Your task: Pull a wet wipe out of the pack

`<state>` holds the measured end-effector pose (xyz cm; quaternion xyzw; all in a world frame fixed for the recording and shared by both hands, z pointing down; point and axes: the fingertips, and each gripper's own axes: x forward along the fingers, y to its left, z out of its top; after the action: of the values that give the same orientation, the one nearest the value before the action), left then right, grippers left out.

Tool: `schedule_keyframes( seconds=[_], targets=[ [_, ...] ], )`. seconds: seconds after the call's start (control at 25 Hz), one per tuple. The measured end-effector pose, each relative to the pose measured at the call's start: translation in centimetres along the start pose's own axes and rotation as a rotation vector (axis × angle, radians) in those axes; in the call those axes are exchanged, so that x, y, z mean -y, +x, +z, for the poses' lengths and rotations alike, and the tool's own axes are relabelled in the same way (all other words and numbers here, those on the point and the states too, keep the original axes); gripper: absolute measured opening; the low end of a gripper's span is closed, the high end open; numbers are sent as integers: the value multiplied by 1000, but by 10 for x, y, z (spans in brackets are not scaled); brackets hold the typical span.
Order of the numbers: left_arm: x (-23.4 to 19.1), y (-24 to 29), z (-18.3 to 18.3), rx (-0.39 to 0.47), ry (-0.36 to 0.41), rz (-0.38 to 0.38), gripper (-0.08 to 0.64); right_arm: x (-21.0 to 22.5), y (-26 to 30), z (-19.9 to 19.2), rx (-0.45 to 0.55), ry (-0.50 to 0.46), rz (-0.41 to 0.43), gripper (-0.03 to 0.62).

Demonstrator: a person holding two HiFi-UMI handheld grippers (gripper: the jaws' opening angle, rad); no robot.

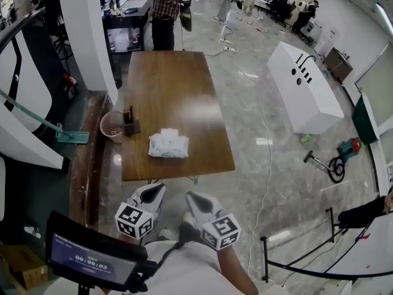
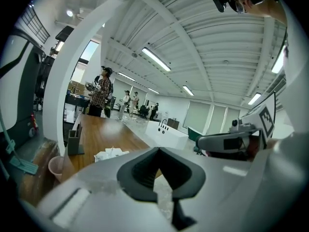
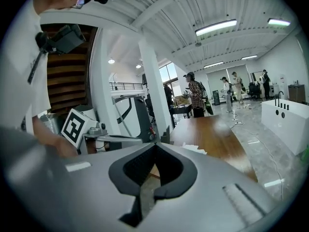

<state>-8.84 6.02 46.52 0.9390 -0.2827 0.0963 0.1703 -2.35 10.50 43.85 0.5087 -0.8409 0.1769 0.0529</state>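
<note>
The wet wipe pack [image 1: 168,144] is a white, crumpled-looking packet lying near the front of the brown wooden table [image 1: 178,97]. It also shows small in the left gripper view [image 2: 111,153] and the right gripper view [image 3: 193,149]. Both grippers hang side by side below the table's near edge, close to the person's body and well short of the pack. My left gripper [image 1: 153,193] [image 2: 158,150] is shut with nothing in it. My right gripper [image 1: 196,201] [image 3: 155,146] also has its tips together and holds nothing.
A pink cup [image 1: 112,126] and a dark holder [image 1: 131,125] stand at the table's left edge beside the pack. A person [image 1: 164,11] stands at the far end. A white pillar [image 1: 92,35] rises to the left, and a white box [image 1: 305,86], a pump and cables [image 1: 334,165] lie on the floor to the right.
</note>
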Motion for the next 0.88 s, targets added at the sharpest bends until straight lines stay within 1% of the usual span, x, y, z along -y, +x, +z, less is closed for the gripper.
schedule_keyframes(
  seconds=[0.08, 0.16, 0.28, 0.44, 0.56, 0.64, 0.76, 0.88],
  targets=[
    [-11, 3, -1, 1, -21, 10, 3, 4, 10, 1, -7, 3, 11, 5],
    [-19, 8, -1, 13, -40, -3, 2, 12, 24, 3, -2, 22, 33, 5],
    [-33, 19, 1, 20, -38, 2, 3, 30, 46, 8, 10, 36, 68, 5],
    [-47, 37, 12, 13, -50, 54, 3, 56, 69, 19, -21, 18, 113, 5],
    [-61, 61, 22, 3, -40, 102, 3, 76, 92, 26, -56, -19, 150, 5],
    [-74, 77, 34, 17, -28, 142, 3, 89, 109, 29, -72, -34, 175, 5],
    [-94, 94, 48, 36, -26, 204, 3, 105, 133, 33, -90, -15, 229, 5],
    [-107, 111, 58, 32, -51, 226, 3, 118, 151, 40, -115, -18, 286, 5]
  ],
)
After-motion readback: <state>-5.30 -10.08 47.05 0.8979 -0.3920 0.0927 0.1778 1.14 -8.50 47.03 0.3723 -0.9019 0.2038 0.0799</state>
